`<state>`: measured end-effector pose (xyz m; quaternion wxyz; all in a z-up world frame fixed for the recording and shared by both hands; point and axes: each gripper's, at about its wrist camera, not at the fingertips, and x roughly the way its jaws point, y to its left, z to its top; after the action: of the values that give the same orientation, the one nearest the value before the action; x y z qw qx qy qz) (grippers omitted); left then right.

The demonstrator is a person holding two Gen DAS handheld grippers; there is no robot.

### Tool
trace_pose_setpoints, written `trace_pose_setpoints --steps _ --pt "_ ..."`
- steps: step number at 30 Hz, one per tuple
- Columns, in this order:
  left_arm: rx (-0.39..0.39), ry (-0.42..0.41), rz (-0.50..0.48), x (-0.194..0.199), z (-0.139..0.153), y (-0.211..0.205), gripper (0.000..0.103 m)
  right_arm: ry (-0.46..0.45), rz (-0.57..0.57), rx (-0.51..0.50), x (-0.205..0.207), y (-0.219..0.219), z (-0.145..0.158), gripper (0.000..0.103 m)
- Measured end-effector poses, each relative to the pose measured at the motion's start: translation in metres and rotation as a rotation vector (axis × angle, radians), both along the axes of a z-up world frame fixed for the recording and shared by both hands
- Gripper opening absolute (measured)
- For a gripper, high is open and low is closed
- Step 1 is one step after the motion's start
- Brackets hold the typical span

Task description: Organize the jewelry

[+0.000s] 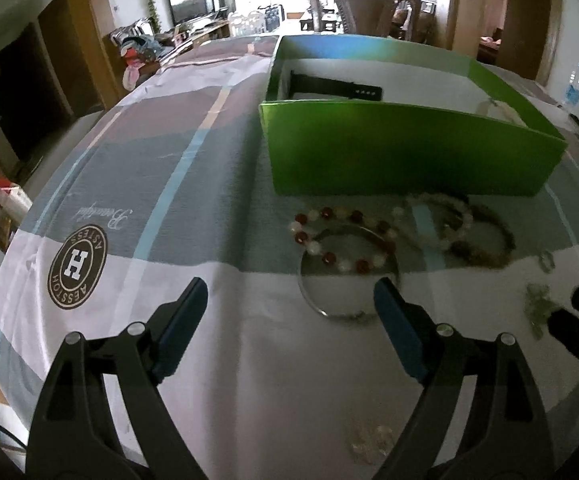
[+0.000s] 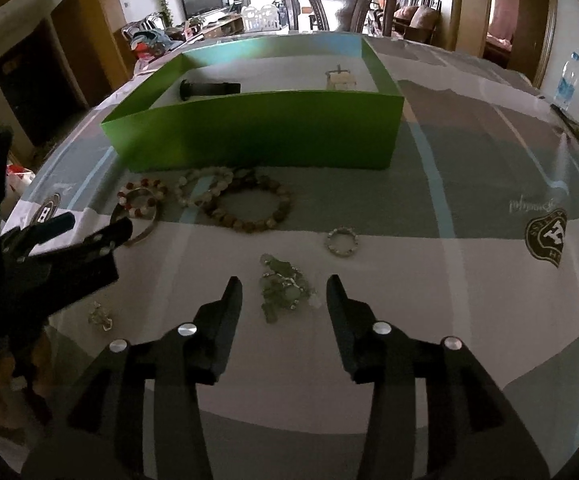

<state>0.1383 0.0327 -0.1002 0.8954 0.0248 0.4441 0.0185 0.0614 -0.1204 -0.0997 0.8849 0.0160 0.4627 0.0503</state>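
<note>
Both tools hang angled down over the cloth-covered counter, and neither has anything in its grip. The left hand-held gripper stands released and wide; just ahead of its right finger lies a thin silver bangle, with the red-and-white bead bracelet draped over the bangle's far edge. That overlap is the risk I see: lift the bangle and the beads may drag along, then drop short of the green box beyond them.

The right hand-held gripper is part open and empty, and the tangled green bead piece lies on the cloth right between its fingertips. A loose heap like that could be pinched by one strand only and slip or trail. A small beaded ring sits just ahead and to the right, the brown bead bracelet further ahead, overlapping a pale bracelet.

The two tools are near each other; reaching together could knock them. A black watch already lies in the box.
</note>
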Motion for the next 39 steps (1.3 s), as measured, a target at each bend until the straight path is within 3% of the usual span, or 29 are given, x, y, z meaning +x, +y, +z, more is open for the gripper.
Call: trace_pose_setpoints --steps 14,21,28,32,39 --pt "0.041 0.015 -0.013 -0.005 -0.006 0.000 0.087 0.018 0.014 0.011 0.000 0.006 -0.007 0.052" --pt "0.061 0.018 -0.070 -0.024 -0.002 -0.012 0.087 0.032 0.010 0.021 -0.001 0.006 -0.012 0.056" --pt "0.050 -0.064 -0.077 -0.020 0.017 -0.015 0.091 0.031 0.008 0.026 -0.002 0.007 -0.013 0.061" --pt "0.062 -0.014 -0.043 -0.002 0.003 -0.012 0.091 0.031 0.007 0.030 -0.003 0.006 -0.013 0.063" --pt "0.049 0.001 -0.054 -0.010 -0.004 -0.010 0.091 0.036 -0.003 0.040 -0.005 0.002 -0.016 0.064"
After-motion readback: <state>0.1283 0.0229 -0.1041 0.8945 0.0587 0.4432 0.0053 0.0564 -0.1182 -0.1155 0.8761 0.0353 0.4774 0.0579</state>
